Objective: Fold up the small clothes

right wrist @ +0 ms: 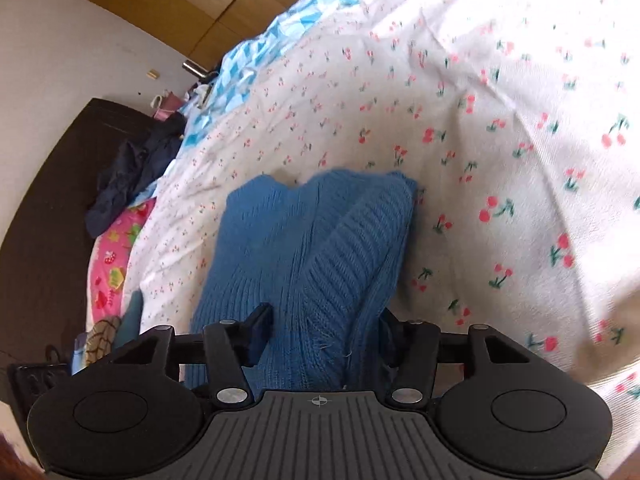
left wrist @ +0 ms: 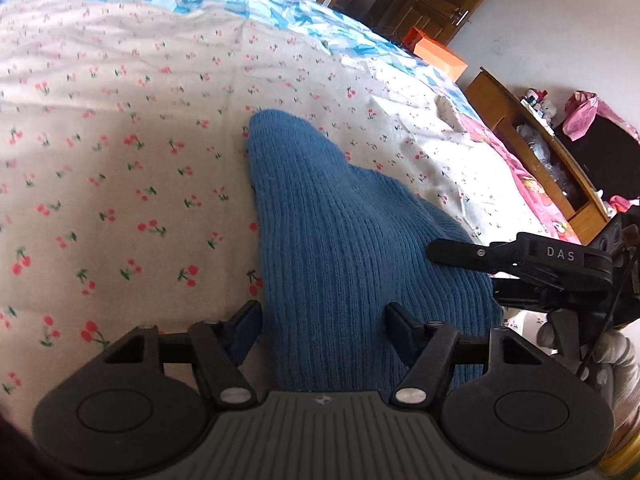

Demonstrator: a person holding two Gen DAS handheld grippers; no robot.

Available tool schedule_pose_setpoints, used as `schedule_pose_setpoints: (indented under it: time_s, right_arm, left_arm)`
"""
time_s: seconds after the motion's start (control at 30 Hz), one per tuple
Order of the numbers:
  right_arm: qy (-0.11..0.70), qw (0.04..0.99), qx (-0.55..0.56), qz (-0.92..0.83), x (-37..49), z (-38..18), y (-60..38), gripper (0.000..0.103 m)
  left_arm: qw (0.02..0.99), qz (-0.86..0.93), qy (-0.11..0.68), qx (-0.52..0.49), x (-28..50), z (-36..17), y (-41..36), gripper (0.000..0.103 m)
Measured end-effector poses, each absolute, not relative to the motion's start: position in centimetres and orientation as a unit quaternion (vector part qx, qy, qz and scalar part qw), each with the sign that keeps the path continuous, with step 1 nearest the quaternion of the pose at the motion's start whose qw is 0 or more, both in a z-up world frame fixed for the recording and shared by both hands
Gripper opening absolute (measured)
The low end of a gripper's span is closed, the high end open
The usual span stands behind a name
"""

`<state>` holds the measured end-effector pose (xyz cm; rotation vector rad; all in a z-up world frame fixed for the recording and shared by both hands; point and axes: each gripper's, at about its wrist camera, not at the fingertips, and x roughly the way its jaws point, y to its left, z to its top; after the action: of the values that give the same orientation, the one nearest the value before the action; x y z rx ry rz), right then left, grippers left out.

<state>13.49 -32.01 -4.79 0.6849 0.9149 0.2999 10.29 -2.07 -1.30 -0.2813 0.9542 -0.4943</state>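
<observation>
The blue knit garment (left wrist: 340,240) lies on my cherry-print bedsheet (left wrist: 120,160), its near end running up between both sets of tongs. My left gripper (left wrist: 322,328) stands fairly wide, with knit filling the gap; I cannot tell whether its pads press. My right gripper (right wrist: 326,330) stands narrower, bunched knit (right wrist: 316,248) packed between its fingers, and I cannot tell if it truly grips.

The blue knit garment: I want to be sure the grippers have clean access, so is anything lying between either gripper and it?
Nothing visible does. The blue knit garment already runs between the left gripper's fingers, and bunched folds of it sit between the right gripper's fingers. Around it, only the cherry-print sheet shows.
</observation>
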Motion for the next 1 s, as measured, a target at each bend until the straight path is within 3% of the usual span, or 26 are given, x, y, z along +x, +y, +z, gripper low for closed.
schedule_pose_setpoints:
  time_s: [0.13,0.2,0.33,0.63,0.87,1.0]
  right_arm:
    - [0.391,0.870,0.278,0.114,13.7,-3.0,-32.3,0.053]
    - [0.390,0.878,0.258,0.098,15.1,-3.1,-31.7,0.037]
    - [0.402,0.881,0.240,0.063,17.6,-5.1,-31.1,0.026]
    - [0.384,0.897,0.208,0.072,16.7,-4.6,-30.7,0.031]
    - [0.334,0.923,0.178,0.070,11.3,0.0,-30.5,0.032]
    - [0.346,0.917,0.163,0.112,8.5,0.2,-28.6,0.033]
  left_arm:
    - [0.881,-0.208,0.410,-0.107,11.4,0.1,-2.8,0.071]
    - [0.893,-0.195,0.396,-0.089,12.4,0.2,-3.8,0.070]
    - [0.902,-0.153,0.403,-0.024,14.2,-1.6,-5.6,0.072]
    - [0.903,-0.137,0.407,-0.034,13.4,-1.0,-5.3,0.074]
    - [0.908,-0.121,0.399,-0.029,10.7,0.9,-4.9,0.074]
    - [0.903,-0.126,0.410,-0.029,8.9,0.7,-5.1,0.074]
